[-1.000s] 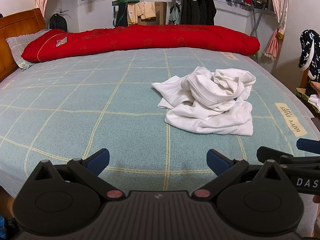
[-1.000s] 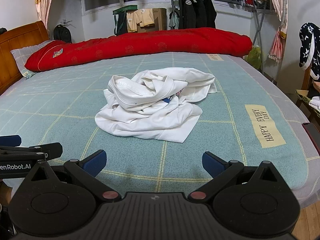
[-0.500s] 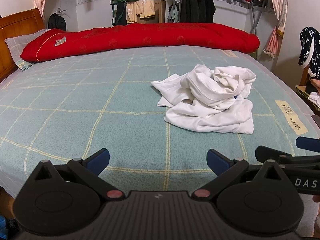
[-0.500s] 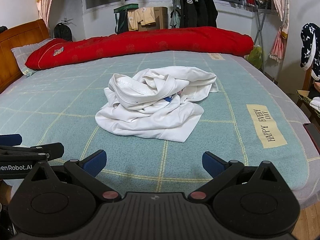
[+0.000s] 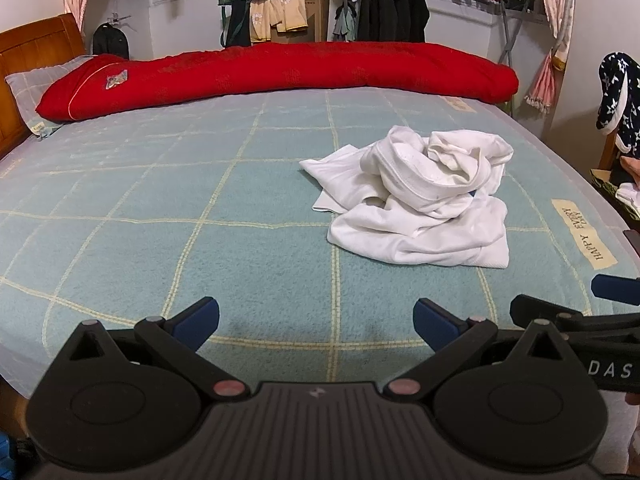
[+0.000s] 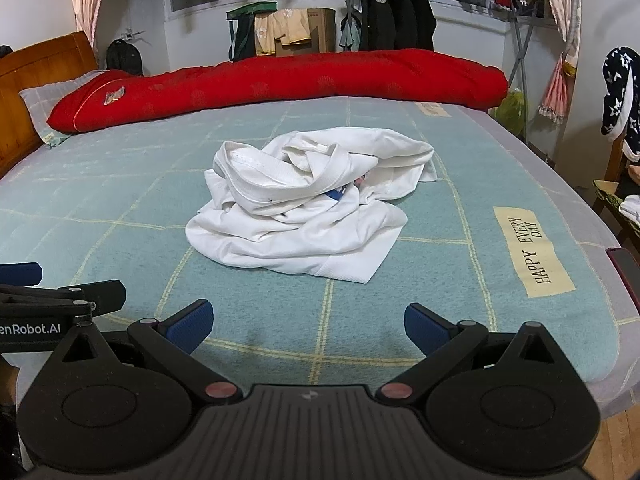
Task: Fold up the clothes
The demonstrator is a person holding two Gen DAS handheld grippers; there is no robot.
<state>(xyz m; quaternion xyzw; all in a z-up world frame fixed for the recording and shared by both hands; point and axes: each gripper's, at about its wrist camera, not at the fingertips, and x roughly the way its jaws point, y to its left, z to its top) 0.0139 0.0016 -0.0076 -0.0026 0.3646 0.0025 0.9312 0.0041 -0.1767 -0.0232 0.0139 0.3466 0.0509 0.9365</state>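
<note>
A crumpled white garment [image 6: 304, 208] lies in a loose heap on the bed [image 6: 120, 208], a bit toward the foot-end side, with nothing lying between it and the two claws. The cloth looks like soft knit, bunched into thick rolls on top with a flatter layer spread under it; a small bit of blue shows in the folds. The bed cover is a fuzzy pale-green blanket crossed by thin yellow lines, and a cream patch [image 6: 532, 252] reading "HAPPY EVERY DAY" sits just right of the heap.

Along the far edge of the bed stretches a long red quilt [image 5: 280, 72], rolled into a plump tube, its left end resting on a grey checked pillow [image 5: 28, 84] by the wooden headboard [image 5: 24, 64]. Beyond it, dark jackets [image 6: 396, 16] hang on a metal rack by the window, and a star-print garment [image 6: 620, 92] hangs at the right.

The left claw [image 5: 316, 322] hovers over the near edge of the bed, blue-padded fingers spread wide and empty. The right claw [image 6: 308, 322] sits just beside it, likewise spread and holding nothing, well short of the garment.
</note>
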